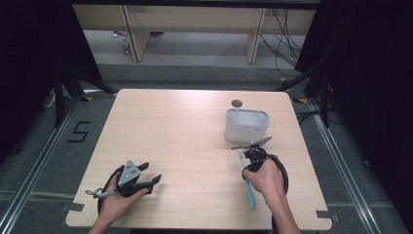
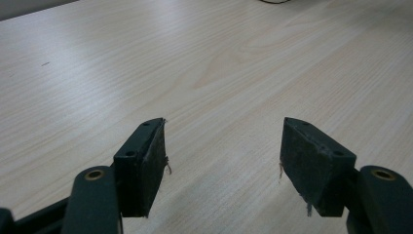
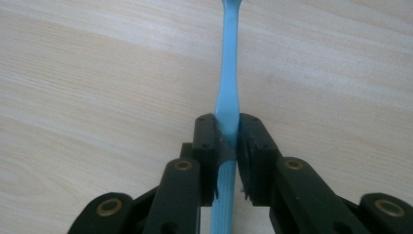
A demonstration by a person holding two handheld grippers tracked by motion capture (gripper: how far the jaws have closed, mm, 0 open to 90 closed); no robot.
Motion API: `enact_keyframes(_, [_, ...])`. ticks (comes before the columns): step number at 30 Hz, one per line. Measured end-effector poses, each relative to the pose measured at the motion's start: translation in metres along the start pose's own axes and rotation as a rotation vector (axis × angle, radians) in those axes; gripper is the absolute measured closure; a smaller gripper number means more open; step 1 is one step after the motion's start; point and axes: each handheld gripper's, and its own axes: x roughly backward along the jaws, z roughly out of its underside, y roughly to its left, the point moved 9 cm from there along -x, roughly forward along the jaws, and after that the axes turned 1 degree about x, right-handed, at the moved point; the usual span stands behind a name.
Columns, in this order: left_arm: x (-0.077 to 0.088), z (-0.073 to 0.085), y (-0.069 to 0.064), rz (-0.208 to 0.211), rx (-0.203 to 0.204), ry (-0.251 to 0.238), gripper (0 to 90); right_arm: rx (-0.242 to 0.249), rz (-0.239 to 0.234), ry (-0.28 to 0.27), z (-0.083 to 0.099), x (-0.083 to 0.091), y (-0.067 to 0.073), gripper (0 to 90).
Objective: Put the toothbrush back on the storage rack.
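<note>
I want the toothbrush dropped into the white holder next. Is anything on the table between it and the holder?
Nothing visible. The right tongs grip the blue toothbrush, and the white holder stands just beyond on bare table.

Three cams: one fixed overhead, two riding the grippers.
High view looks forward-down over whole table [image 1: 195,126]; gripper views sit close behind own jaws, aimed along them at nearby tabletop, shared with overhead.
</note>
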Motion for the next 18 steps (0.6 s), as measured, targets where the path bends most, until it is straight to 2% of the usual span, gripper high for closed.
enact_keyframes(2, [0.000, 0.000, 0.000, 0.000, 0.000, 0.000, 33.1, 0.000, -0.009, -0.029, -0.001, 0.002, 0.002, 78.8])
enact_keyframes(4, [0.000, 0.000, 0.000, 0.001, 0.001, 0.002, 33.2, 0.049, -0.025, -0.058, -0.003, 0.003, -0.001, 78.8])
enact_keyframes(6, [0.000, 0.000, 0.000, 0.000, 0.003, 0.000, 33.1, 0.057, -0.031, -0.066, -0.002, 0.005, -0.001, 78.8])
enact_keyframes(7, [0.000, 0.000, 0.000, 0.000, 0.000, 0.002, 33.1, 0.045, -0.035, -0.075, -0.002, 0.005, 0.002, 78.8])
enact_keyframes(8, [0.000, 0.000, 0.000, -0.001, 0.001, 0.001, 33.1, 0.064, -0.018, -0.089, -0.003, 0.005, -0.001, 78.8])
enact_keyframes(9, [0.001, 0.000, 0.000, -0.001, 0.001, 0.001, 33.1, 0.077, -0.023, -0.096, -0.004, 0.006, -0.001, 78.8])
enact_keyframes(11, [0.001, 0.000, 0.001, -0.006, 0.002, 0.002, 33.1, 0.074, -0.031, -0.118, -0.004, 0.008, 0.000, 78.8])
enact_keyframes(13, [0.001, 0.000, 0.001, -0.006, 0.002, 0.001, 33.1, 0.105, -0.048, -0.151, -0.006, 0.010, -0.001, 78.8])
enact_keyframes(14, [0.001, 0.000, 0.001, -0.005, 0.003, 0.000, 33.1, 0.087, -0.048, -0.159, -0.006, 0.011, 0.001, 78.8])
enact_keyframes(16, [0.001, 0.000, 0.001, -0.005, 0.003, 0.000, 33.1, 0.117, -0.051, -0.200, -0.008, 0.012, -0.002, 78.8])
enact_keyframes(18, [0.001, 0.000, 0.001, -0.006, 0.004, -0.001, 33.1, 0.124, -0.058, -0.230, -0.009, 0.015, -0.002, 78.8])
